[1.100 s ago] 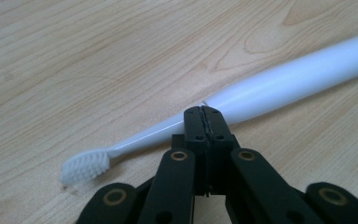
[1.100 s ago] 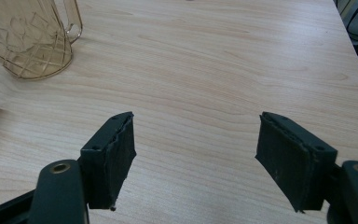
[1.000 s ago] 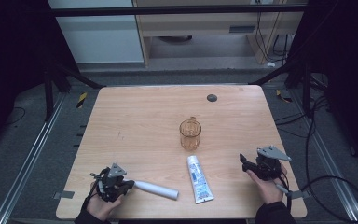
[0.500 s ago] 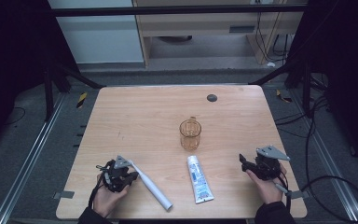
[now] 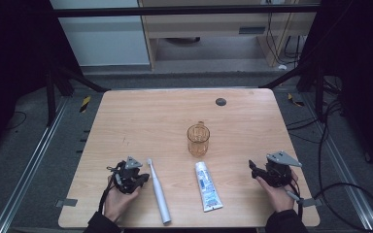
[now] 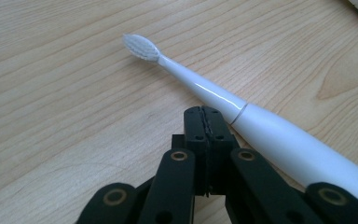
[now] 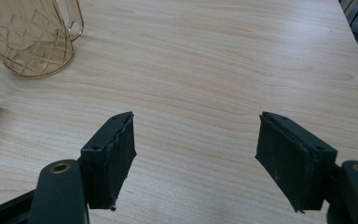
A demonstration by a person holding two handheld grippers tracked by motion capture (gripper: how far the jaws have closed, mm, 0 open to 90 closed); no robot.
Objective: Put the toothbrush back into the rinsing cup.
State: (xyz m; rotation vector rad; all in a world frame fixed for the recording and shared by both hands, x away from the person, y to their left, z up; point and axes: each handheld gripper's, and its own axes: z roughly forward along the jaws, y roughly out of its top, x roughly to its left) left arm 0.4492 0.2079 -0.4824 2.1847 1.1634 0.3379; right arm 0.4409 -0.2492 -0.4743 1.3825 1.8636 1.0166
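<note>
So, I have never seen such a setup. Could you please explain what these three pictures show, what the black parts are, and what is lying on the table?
There is no robot here. A person holds a hand tool with two black jaws in each hand. The high view looks down on the wooden table from above; the forearms come in at the bottom. There the left gripper is at the lower left and the right gripper at the lower right.

The other two pictures come from small cameras riding on the grippers, looking along their jaws.

On the table lie a white electric toothbrush, a toothpaste tube, an amber glass mug and a small dark disc.

Nothing is held. The left gripper's jaws are shut, tips right beside the toothbrush, which lies flat. The right gripper's jaws stand wide open over bare wood.
</note>
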